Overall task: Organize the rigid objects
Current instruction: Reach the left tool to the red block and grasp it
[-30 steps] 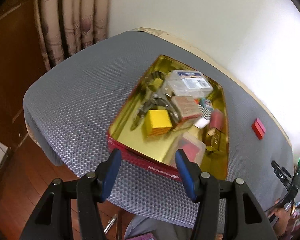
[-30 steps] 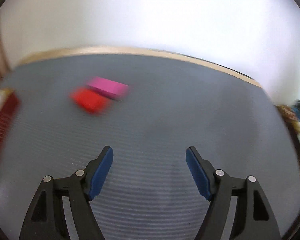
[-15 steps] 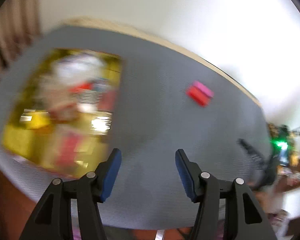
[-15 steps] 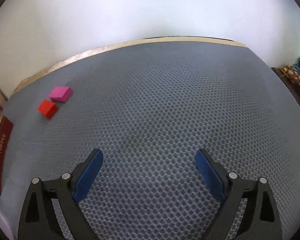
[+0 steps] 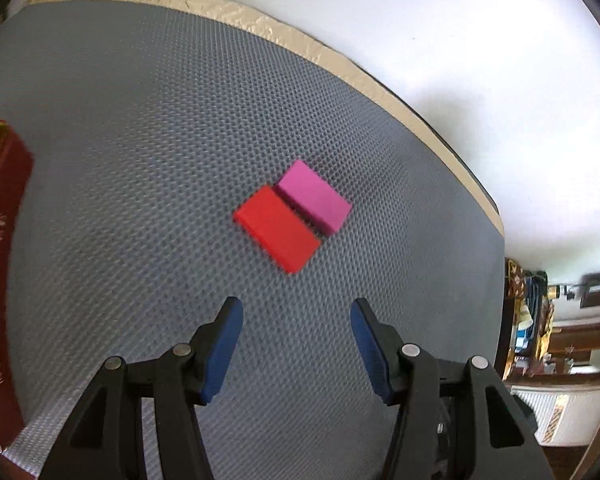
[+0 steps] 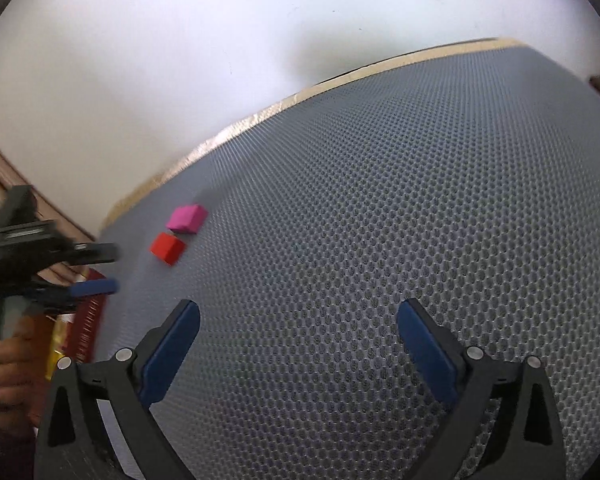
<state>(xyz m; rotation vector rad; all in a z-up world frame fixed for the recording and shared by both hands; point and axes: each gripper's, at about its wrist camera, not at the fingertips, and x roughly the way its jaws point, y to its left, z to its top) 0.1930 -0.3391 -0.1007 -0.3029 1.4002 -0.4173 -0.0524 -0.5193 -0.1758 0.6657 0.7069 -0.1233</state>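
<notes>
Left gripper (image 5: 296, 344) half open, empty, lined up on 2 blocks, red (image 5: 278, 232) and pink (image 5: 315, 197), side by side. Right gripper (image 6: 298, 344) just opened wide, empty.

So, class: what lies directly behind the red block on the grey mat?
The pink block lies just behind the red block, side by side on the grey mat. Its underside and far face are hidden.

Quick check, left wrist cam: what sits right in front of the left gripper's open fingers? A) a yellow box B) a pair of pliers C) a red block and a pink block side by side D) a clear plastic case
C: the red block and pink block lie side by side on the grey mat, just ahead of the empty left gripper.
</notes>
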